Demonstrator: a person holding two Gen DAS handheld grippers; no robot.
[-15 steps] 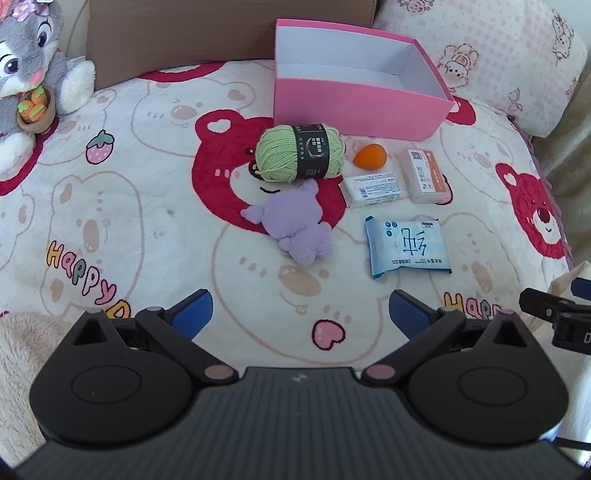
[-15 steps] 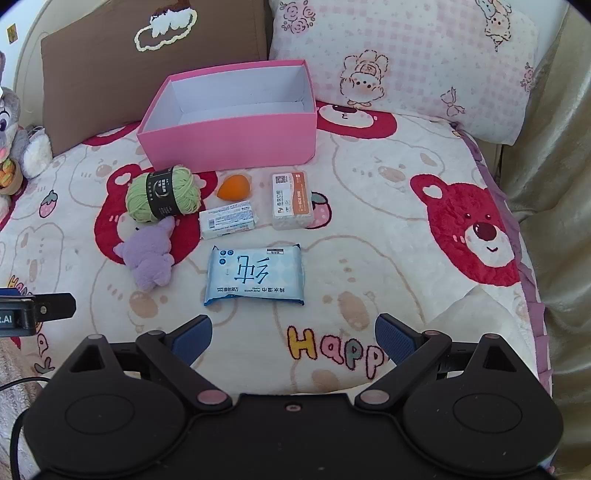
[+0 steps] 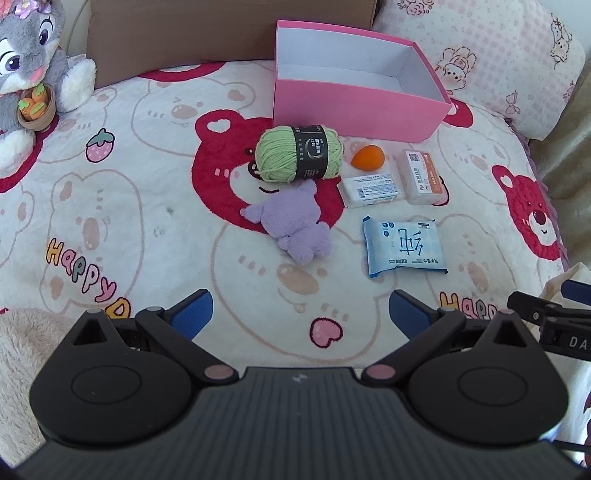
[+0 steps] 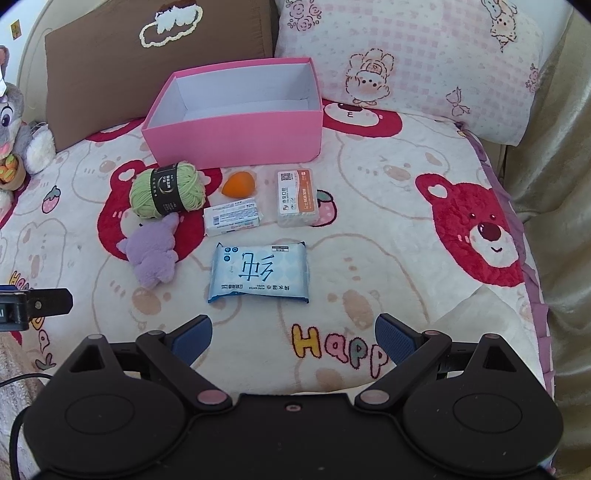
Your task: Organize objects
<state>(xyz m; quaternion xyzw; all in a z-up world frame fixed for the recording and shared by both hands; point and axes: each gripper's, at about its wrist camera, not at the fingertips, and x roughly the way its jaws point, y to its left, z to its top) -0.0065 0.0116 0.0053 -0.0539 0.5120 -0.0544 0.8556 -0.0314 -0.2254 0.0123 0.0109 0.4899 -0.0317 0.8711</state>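
the left tongs (image 3: 301, 314) hang over the bed (image 3: 147, 206) with their blue pads spread wide and nothing between them; the right tongs (image 4: 293, 334) are the same, gaping and empty. both tilt steeply down toward the bear-print blanket.

straight ahead of the left tongs, well apart from them, lies a purple plush toy (image 3: 293, 227), and just beyond it, touching or nearly so, a ball of green yarn (image 3: 299, 153) with a black band. ahead and to the right of these tongs sits a blue pack of wipes (image 3: 404, 245), printed side up. farther out behind the wipes are a small white packet (image 3: 371, 190) and a clear box with an orange label (image 3: 423, 177), side by side, with an orange sponge (image 3: 367, 157) between the yarn and the clear box. at the far side of the whole group stands an open pink box (image 3: 354, 110) (white inside, nothing visible in it), just behind the yarn.

from the right tongs the wipes lie almost dead ahead and nearest, the plush toy ahead to the left, and the pink box farthest out, slightly left of centre.

a grey rabbit plush (image 3: 27, 70) sits far off to the left of the left tongs, against a brown cushion (image 3: 177, 33). a pink checked pillow (image 4: 410, 62) lies behind and to the right of the pink box. each pair of tongs shows at the edge of the other's view.
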